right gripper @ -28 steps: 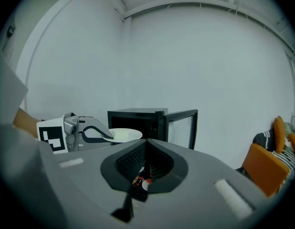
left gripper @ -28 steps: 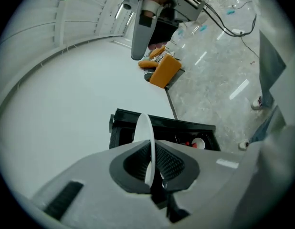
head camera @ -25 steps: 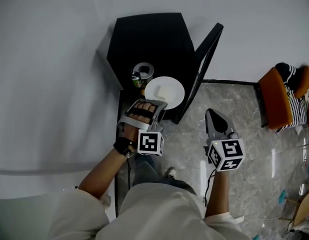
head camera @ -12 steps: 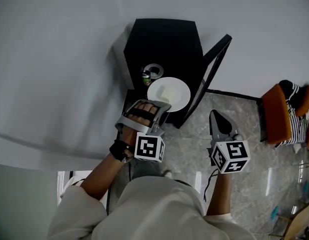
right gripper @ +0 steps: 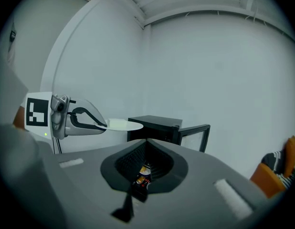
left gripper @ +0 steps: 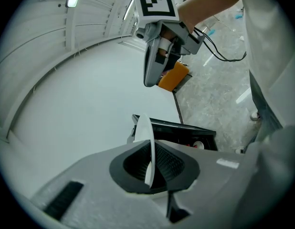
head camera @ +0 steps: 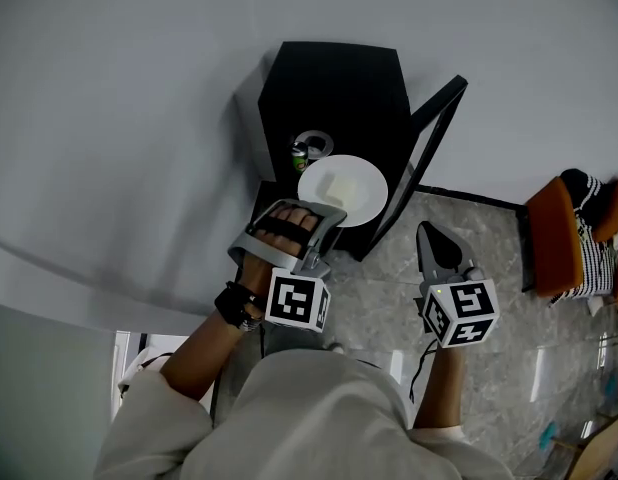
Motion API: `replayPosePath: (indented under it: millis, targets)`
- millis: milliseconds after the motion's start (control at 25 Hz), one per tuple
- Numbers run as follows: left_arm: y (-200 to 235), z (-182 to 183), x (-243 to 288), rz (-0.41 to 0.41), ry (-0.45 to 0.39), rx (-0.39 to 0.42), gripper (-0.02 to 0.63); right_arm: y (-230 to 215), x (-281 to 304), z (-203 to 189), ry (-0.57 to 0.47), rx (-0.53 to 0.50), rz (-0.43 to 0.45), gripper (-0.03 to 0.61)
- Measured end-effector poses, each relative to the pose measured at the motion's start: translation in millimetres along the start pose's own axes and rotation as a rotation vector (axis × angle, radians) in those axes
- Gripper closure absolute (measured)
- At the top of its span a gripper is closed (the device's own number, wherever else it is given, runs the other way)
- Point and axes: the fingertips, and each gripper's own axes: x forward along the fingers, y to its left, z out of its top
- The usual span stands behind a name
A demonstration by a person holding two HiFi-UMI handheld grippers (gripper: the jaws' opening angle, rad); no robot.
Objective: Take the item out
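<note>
The inside of the black cabinet [head camera: 334, 88] was too dark to read. At its open front stood one green can [head camera: 300, 154] and one silvery ring-shaped thing [head camera: 315, 142]. Whether they stood inside the cabinet or on its sill could not be told, and what the ring was stayed unclear. A small orange-and-red scrap [right gripper: 144, 174] showed low between the right claw's jaws in the right gripper view, too small to name. At the head view's right edge an orange seat [head camera: 547, 236] with striped cloth [head camera: 595, 216] was cut off.

There was one cabinet with one door [head camera: 421, 158], swung open. There was one white plate [head camera: 367, 204], one pale flat block [head camera: 338, 186] lying on it, and two claws.

The left claw [head camera: 327, 214] was closed on the plate's near rim. In the left gripper view the plate ran edge-on straight between the jaws. The plate was held about level, outside the cabinet, just in front of its opening and beside the open door. The can and ring were just beyond its far edge.

The right claw [head camera: 430, 236] hung over the stone floor [head camera: 489, 228] to the right of the door. Its jaws were drawn together with nothing gripped, well apart from the plate.
</note>
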Motion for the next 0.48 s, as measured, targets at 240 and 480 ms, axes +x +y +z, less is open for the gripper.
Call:
replayPosePath:
  millis: [240, 480]
  targets:
    - [3.7, 5.4, -13.5, 0.019, -0.012, 0.007, 0.594, 8.5, 0.0, 1.6, -0.014, -0.009, 0.014, 0.572]
    - [7.7, 8.1, -15.4, 0.013, -0.016, -0.001, 0.594, 8.9, 0.0, 5.2, -0.009, -0.011, 0.019, 0.572]
